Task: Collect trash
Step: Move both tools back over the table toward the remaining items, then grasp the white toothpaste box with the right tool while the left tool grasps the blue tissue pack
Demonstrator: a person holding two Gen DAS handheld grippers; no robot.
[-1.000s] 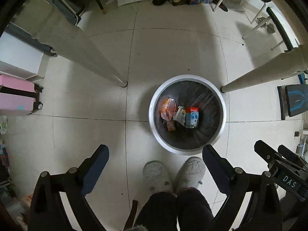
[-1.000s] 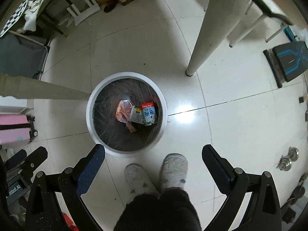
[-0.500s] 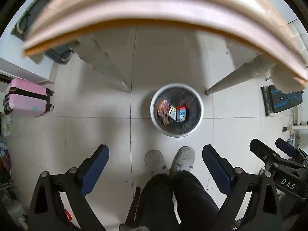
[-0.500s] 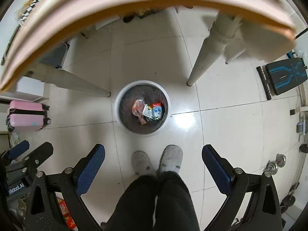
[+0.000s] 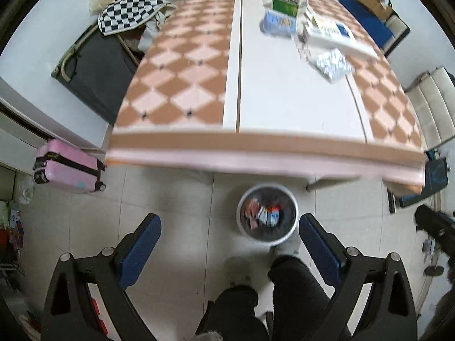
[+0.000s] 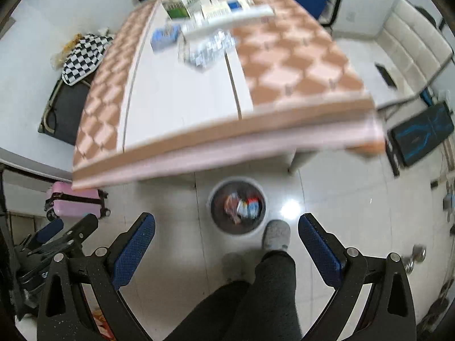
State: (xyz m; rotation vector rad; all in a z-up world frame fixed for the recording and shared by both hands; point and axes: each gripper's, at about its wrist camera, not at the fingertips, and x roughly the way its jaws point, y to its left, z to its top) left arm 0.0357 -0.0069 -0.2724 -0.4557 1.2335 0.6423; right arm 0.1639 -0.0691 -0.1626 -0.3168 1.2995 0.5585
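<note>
A round white bin with a dark liner stands on the floor just in front of the table's near edge and holds an orange wrapper and small cartons. On the far part of the table lie a green-and-white carton, a blue pack, a white box and a crinkled silver wrapper. My left gripper and right gripper are both open and empty, high above the floor near the bin.
A person's dark trouser legs and grey slippers stand beside the bin. A pink suitcase sits at the left, a dark folded cot with a checkered cloth behind it. White chairs stand at the right.
Both grippers have risen from low over the bin to above table height. The tabletop and the items on it have come into view, and the bin looks smaller.
</note>
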